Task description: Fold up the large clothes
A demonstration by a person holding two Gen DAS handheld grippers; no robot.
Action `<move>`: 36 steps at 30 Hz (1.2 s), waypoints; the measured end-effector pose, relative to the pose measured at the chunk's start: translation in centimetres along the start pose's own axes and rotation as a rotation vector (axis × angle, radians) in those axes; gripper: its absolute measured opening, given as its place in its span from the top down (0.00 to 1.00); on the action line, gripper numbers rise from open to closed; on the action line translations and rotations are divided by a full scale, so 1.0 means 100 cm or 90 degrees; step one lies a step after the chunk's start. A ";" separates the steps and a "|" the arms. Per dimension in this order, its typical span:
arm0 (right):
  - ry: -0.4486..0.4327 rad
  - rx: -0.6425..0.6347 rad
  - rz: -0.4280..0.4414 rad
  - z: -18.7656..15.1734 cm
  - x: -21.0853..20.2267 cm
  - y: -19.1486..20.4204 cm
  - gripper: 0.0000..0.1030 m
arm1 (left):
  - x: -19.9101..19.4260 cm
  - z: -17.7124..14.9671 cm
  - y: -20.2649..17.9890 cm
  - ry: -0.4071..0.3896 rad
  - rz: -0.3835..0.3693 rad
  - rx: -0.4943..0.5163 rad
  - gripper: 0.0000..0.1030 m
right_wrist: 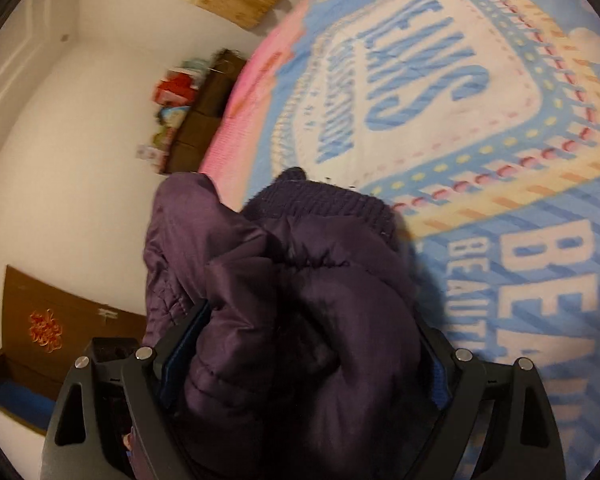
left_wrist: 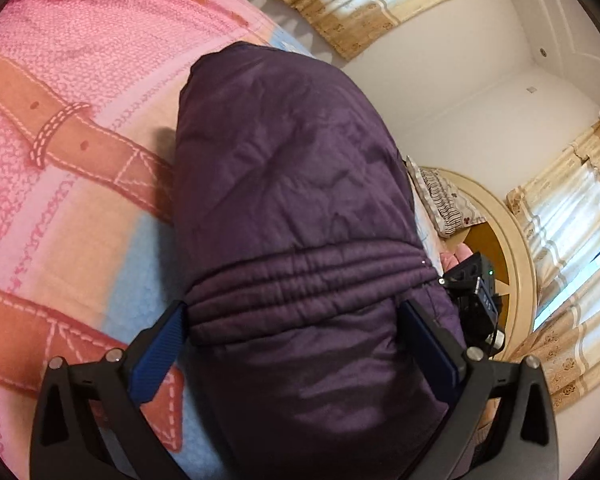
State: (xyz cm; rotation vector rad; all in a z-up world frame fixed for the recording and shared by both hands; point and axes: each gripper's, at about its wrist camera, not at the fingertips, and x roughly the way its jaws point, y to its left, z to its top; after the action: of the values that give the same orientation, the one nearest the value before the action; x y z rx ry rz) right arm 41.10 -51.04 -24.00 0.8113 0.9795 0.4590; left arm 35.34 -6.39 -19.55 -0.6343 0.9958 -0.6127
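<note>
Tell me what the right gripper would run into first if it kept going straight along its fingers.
The right gripper already has the bunched purple padded jacket between its fingers, so it meets that first. Past the jacket's ribbed cuff lies the printed blanket, though depth is unclear.

The purple jacket [left_wrist: 300,208] covers the blanket [left_wrist: 72,128] under it and runs off the picture's bottom edge. Its bunched folds [right_wrist: 292,320] hide 2 blue pads [right_wrist: 188,344]. Left of the jacket, shelf items [right_wrist: 172,100] blur beyond telling.
</note>
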 end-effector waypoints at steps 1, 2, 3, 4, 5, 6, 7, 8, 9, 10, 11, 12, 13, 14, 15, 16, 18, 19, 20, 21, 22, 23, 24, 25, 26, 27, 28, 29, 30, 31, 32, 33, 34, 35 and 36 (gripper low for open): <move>0.001 -0.002 0.001 -0.001 0.000 0.001 0.17 | 0.000 0.000 -0.002 -0.002 0.005 0.006 0.00; 0.001 -0.002 0.003 -0.002 0.000 0.003 0.21 | 0.000 0.000 -0.005 -0.003 0.015 0.018 0.00; 0.002 -0.002 0.010 -0.003 -0.001 0.003 0.23 | 0.001 0.000 -0.010 -0.002 0.027 0.029 0.00; 0.001 0.001 0.028 -0.005 -0.001 0.004 0.26 | -0.001 -0.002 -0.013 0.000 0.033 0.040 0.00; -0.004 0.001 0.040 -0.009 -0.002 0.006 0.29 | -0.004 -0.002 -0.019 0.001 0.040 0.054 0.00; -0.007 0.000 0.045 -0.010 -0.003 0.010 0.30 | -0.006 -0.003 -0.024 0.003 0.051 0.069 0.00; -0.015 -0.002 0.054 -0.014 -0.006 0.014 0.32 | -0.007 -0.003 -0.029 0.002 0.057 0.083 0.00; -0.021 -0.001 0.063 -0.017 -0.008 0.017 0.33 | -0.009 -0.004 -0.033 0.001 0.063 0.093 0.00; -0.027 0.001 0.072 -0.022 -0.010 0.021 0.34 | -0.012 -0.005 -0.037 -0.002 0.067 0.098 0.00; -0.029 -0.003 0.074 -0.028 -0.012 0.026 0.35 | -0.014 -0.006 -0.039 -0.005 0.070 0.101 0.00; -0.031 -0.007 0.075 -0.031 -0.011 0.033 0.36 | -0.020 -0.006 -0.042 -0.008 0.075 0.105 0.01; -0.032 -0.010 0.078 -0.035 -0.011 0.039 0.37 | -0.025 -0.007 -0.043 -0.013 0.080 0.106 0.01; -0.034 -0.010 0.082 -0.039 -0.011 0.046 0.38 | -0.030 -0.006 -0.045 -0.018 0.083 0.107 0.01; -0.034 -0.012 0.086 -0.042 -0.012 0.051 0.38 | -0.038 -0.007 -0.047 -0.026 0.090 0.114 0.02; -0.033 -0.015 0.092 -0.045 -0.010 0.059 0.38 | -0.048 -0.007 -0.048 -0.034 0.098 0.124 0.02; -0.031 -0.017 0.103 -0.048 -0.006 0.067 0.39 | -0.053 -0.005 -0.050 -0.041 0.102 0.128 0.02; -0.022 -0.028 0.119 -0.053 0.004 0.085 0.39 | -0.077 -0.005 -0.050 -0.060 0.123 0.143 0.02; -0.014 -0.035 0.130 -0.055 0.011 0.097 0.39 | -0.084 -0.005 -0.049 -0.070 0.131 0.144 0.02; -0.005 -0.040 0.140 -0.056 0.020 0.106 0.39 | -0.096 -0.004 -0.046 -0.083 0.142 0.144 0.02; 0.004 -0.048 0.148 -0.057 0.029 0.118 0.39 | -0.104 -0.003 -0.043 -0.094 0.154 0.144 0.02; 0.016 -0.059 0.154 -0.059 0.042 0.131 0.39 | -0.116 -0.002 -0.038 -0.107 0.169 0.144 0.02; 0.026 -0.065 0.161 -0.060 0.053 0.142 0.40 | -0.128 0.000 -0.033 -0.116 0.187 0.143 0.02; 0.038 -0.071 0.168 -0.061 0.066 0.152 0.40 | -0.139 0.003 -0.027 -0.125 0.201 0.138 0.02; 0.052 -0.078 0.175 -0.063 0.081 0.164 0.40 | -0.148 0.005 -0.021 -0.133 0.211 0.133 0.02; 0.063 -0.084 0.180 -0.062 0.095 0.174 0.40 | -0.159 0.007 -0.013 -0.144 0.227 0.129 0.02; 0.074 -0.091 0.184 -0.063 0.108 0.184 0.40 | -0.169 0.008 -0.005 -0.155 0.242 0.124 0.02; 0.087 -0.096 0.189 -0.065 0.122 0.196 0.40 | -0.175 0.007 0.001 -0.162 0.252 0.118 0.02; 0.097 -0.101 0.192 -0.066 0.133 0.204 0.40 | -0.184 0.009 0.009 -0.170 0.263 0.107 0.02; 0.111 -0.107 0.192 -0.067 0.149 0.216 0.41 | -0.190 0.011 0.016 -0.178 0.274 0.099 0.02; 0.121 -0.112 0.192 -0.068 0.161 0.224 0.41 | -0.195 0.012 0.023 -0.183 0.281 0.092 0.02; 0.127 -0.114 0.191 -0.066 0.172 0.229 0.41 | -0.200 0.014 0.032 -0.186 0.288 0.081 0.02; 0.136 -0.118 0.189 -0.066 0.182 0.237 0.41 | -0.206 0.016 0.041 -0.189 0.292 0.068 0.02; 0.146 -0.123 0.187 -0.067 0.193 0.246 0.41 | -0.206 0.017 0.046 -0.192 0.296 0.059 0.02; 0.152 -0.128 0.184 -0.066 0.203 0.252 0.41 | -0.206 0.019 0.051 -0.194 0.301 0.049 0.02; 0.160 -0.133 0.181 -0.066 0.212 0.258 0.42 | -0.208 0.021 0.057 -0.197 0.304 0.038 0.02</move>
State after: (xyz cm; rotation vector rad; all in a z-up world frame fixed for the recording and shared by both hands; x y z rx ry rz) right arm 46.17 -17.99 -17.56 0.7163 1.0292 0.9115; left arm 29.69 12.81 -11.25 -0.4002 0.7942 -0.1159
